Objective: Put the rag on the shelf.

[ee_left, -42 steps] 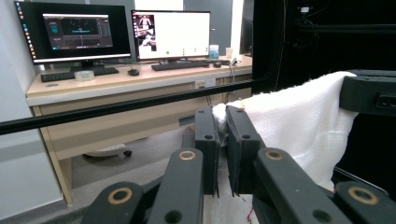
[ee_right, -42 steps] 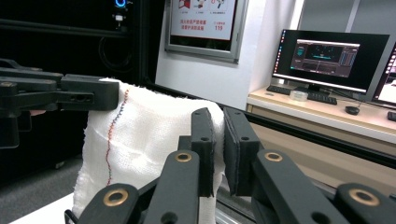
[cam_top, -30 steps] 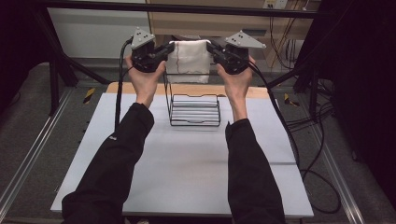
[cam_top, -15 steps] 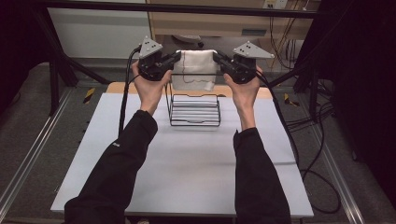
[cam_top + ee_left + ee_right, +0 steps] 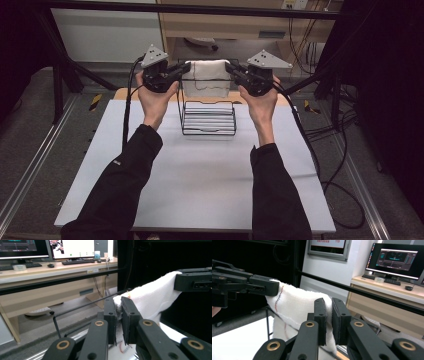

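A white cloth (image 5: pixel 206 77) with a thin coloured stitch line is stretched between my two grippers above the far end of a black wire rack (image 5: pixel 208 117). My left gripper (image 5: pixel 186 67) is shut on the cloth's left top corner (image 5: pixel 120 305). My right gripper (image 5: pixel 229 66) is shut on the right top corner (image 5: pixel 327 307). The cloth (image 5: pixel 294 307) hangs down from both grips, draped over the rack's raised top bar (image 5: pixel 82 306). In the left gripper view the other gripper (image 5: pixel 193 280) holds the cloth's (image 5: pixel 155 297) far end.
The rack stands on a white table (image 5: pixel 200 185) near its far edge. Behind it are a wooden strip (image 5: pixel 125 94), a black frame bar (image 5: pixel 200 9) and a desk with monitors (image 5: pixel 397 258). Cables (image 5: pixel 330 165) trail off the table's right side.
Both hands have moved forward and slightly up, carrying the stretched cloth farther back over the rack's top bar. Both grips stayed shut on the corners.
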